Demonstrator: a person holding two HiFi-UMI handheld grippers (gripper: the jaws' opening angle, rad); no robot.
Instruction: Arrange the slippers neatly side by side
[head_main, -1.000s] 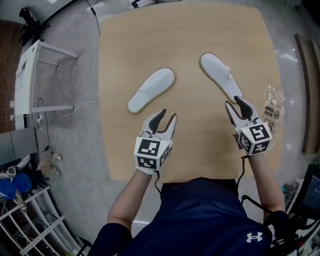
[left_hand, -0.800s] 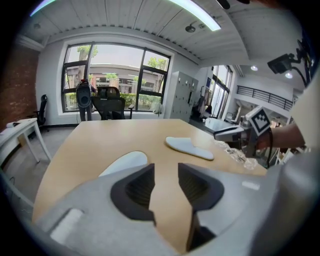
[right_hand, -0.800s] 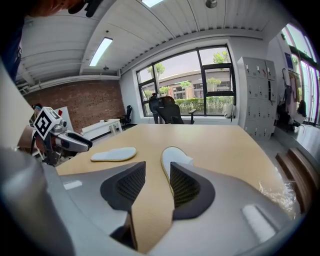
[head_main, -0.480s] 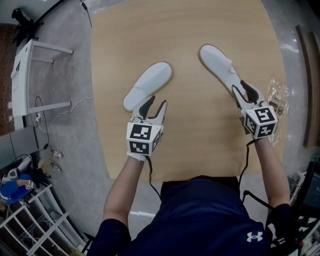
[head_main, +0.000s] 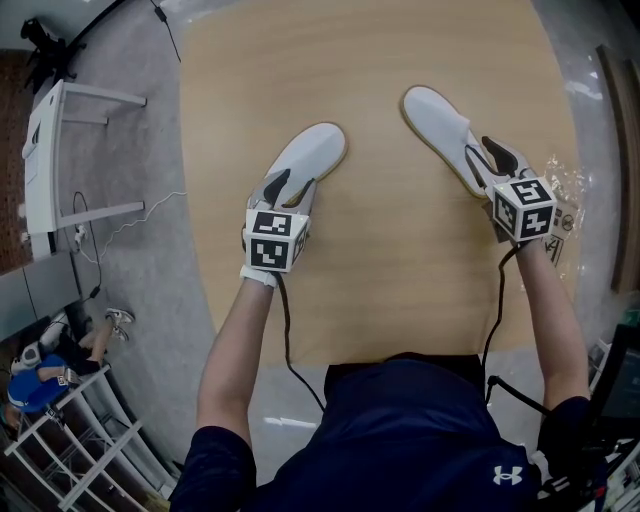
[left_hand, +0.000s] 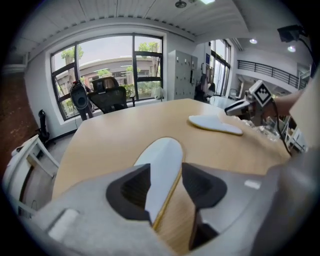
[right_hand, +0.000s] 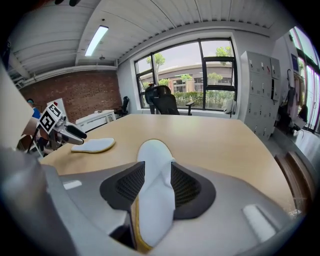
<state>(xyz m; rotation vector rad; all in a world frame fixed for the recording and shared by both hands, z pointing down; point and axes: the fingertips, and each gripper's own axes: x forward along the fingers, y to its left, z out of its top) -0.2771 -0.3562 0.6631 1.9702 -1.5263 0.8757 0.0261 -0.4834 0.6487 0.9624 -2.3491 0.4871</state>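
Observation:
Two white slippers lie toe-away on the wooden table (head_main: 380, 280). The left slipper (head_main: 312, 152) (left_hand: 162, 160) slants up to the right. My left gripper (head_main: 290, 186) (left_hand: 167, 187) straddles its heel; its jaws have just been opening, and bare wood shows between the slipper and the right pad. The right slipper (head_main: 435, 118) (right_hand: 155, 165) slants up to the left. Its heel sits between the fingers of my right gripper (head_main: 486, 160) (right_hand: 154, 186), filling the gap closely, and the slipper still lies flat. Each gripper view shows the other slipper (left_hand: 215, 124) (right_hand: 93, 145) off to the side.
A clear plastic packet (head_main: 558, 200) lies at the table's right edge, just beside my right hand. A white rack (head_main: 50, 160) and a cable stand on the grey floor to the left. An office chair (left_hand: 107, 97) stands beyond the far edge.
Both grippers have moved forward and down from in front of the slippers. Each now has a slipper's heel between its jaws. The slippers have hardly shifted on the table.

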